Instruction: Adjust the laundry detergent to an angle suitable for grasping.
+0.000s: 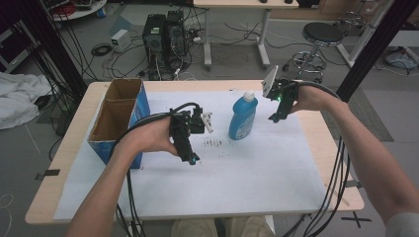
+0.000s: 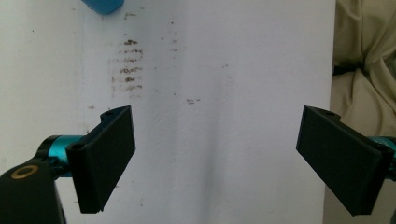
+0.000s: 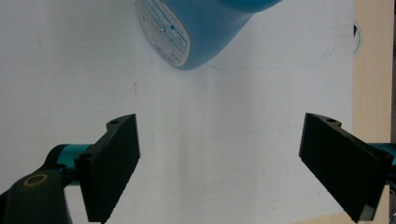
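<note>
A blue bottle [image 1: 243,117] with a white cap stands upright on the white sheet [image 1: 247,173] near the table's middle. My right gripper [image 1: 276,116] hovers just right of the bottle, open, with nothing between its jaws. In the right gripper view the bottle's base and label [image 3: 196,28] lie ahead of the open gripper [image 3: 219,168]. My left gripper [image 1: 190,157] is held over the sheet, left of and nearer than the bottle, open and empty. The left gripper view looks down past the open gripper [image 2: 215,163] at brown smudges [image 2: 127,65] on the sheet, with the bottle's edge [image 2: 102,4] at the top.
An open cardboard box [image 1: 118,116] with blue sides stands at the table's left edge. The dark smudges [image 1: 212,143] mark the sheet near the bottle. Cables trail off the table's front. Computer towers, a stool and a desk stand on the floor beyond.
</note>
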`<action>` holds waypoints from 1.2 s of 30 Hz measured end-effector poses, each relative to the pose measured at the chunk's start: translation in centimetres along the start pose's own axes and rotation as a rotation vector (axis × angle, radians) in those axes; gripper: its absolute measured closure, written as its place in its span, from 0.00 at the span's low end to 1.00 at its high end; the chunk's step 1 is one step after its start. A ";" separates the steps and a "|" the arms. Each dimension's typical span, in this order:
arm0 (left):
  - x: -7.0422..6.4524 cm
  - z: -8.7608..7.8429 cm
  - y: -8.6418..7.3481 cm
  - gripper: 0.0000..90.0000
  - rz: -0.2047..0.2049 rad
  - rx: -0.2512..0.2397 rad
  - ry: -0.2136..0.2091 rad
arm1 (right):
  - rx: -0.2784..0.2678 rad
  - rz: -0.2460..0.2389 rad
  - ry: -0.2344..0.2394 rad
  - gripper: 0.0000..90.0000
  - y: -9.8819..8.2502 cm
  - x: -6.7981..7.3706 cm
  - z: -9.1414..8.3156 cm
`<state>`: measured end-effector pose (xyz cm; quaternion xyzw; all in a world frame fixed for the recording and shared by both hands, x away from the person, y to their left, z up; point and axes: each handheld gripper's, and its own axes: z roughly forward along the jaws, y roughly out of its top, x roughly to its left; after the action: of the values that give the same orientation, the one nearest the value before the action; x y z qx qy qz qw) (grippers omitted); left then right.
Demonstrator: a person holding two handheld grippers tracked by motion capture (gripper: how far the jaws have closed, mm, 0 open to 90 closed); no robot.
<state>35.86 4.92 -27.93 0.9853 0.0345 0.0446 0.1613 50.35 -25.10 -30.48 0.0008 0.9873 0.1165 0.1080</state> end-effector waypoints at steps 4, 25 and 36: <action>0.6 0.3 0.3 0.13 -0.047 -0.017 0.023 | -0.006 0.004 -0.001 0.13 0.0 0.1 -0.1; 5.6 4.0 3.8 0.13 -0.399 -0.166 0.099 | 0.005 0.008 -0.002 0.13 0.0 0.3 -0.2; 6.7 5.6 5.2 0.13 -0.473 -0.221 0.138 | 0.010 0.004 -0.006 0.13 0.2 0.4 -0.3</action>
<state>43.39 -1.24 -31.04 0.9210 0.2694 0.0761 0.2710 49.94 -24.94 -30.27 0.0037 0.9876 0.1116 0.1108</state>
